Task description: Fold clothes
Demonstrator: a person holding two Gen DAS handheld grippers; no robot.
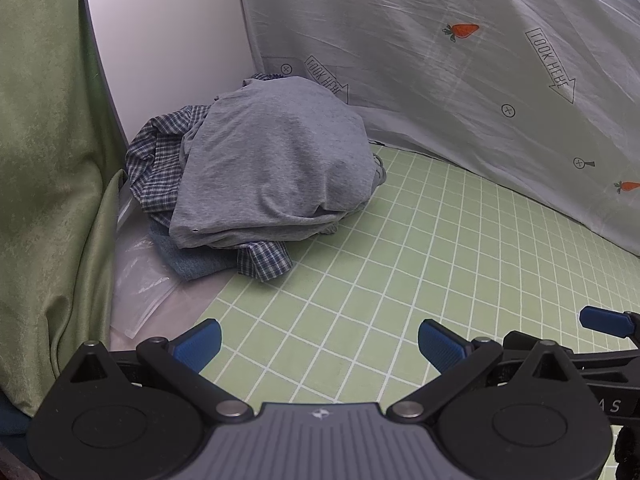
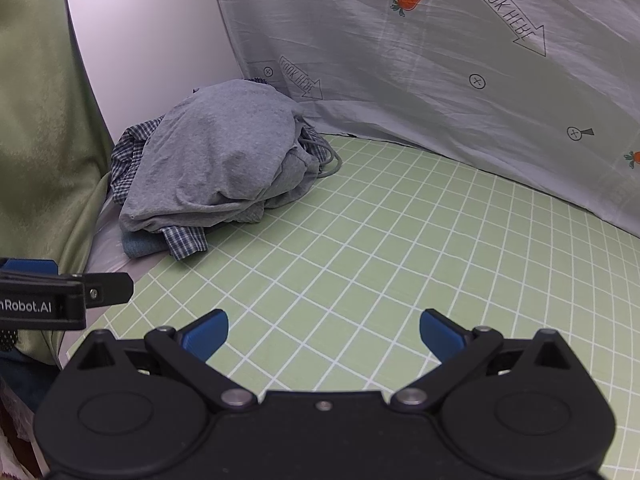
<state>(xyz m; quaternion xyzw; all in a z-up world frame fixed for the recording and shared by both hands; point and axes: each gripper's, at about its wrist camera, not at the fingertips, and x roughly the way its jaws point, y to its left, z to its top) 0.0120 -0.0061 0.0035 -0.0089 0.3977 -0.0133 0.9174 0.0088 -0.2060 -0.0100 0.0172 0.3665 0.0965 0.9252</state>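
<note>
A heap of clothes lies at the far left corner of the green grid mat (image 1: 400, 260) (image 2: 380, 240). A grey garment (image 1: 272, 168) (image 2: 216, 160) covers the top of it. Under that show a blue checked shirt (image 1: 160, 160) (image 2: 186, 242) and a folded blue cloth (image 1: 192, 264) (image 2: 140, 246). My left gripper (image 1: 320, 346) is open above the near mat, well short of the heap, with nothing between its blue pads. My right gripper (image 2: 324, 334) is open too and empty. Each wrist view catches the other gripper at its edge.
A pale sheet printed with carrots and arrows (image 1: 460, 60) (image 2: 440, 60) hangs along the back. A white panel (image 1: 168, 40) stands behind the heap. Green fabric (image 1: 48, 160) drapes on the left, with clear plastic (image 1: 144, 292) beside the mat's edge.
</note>
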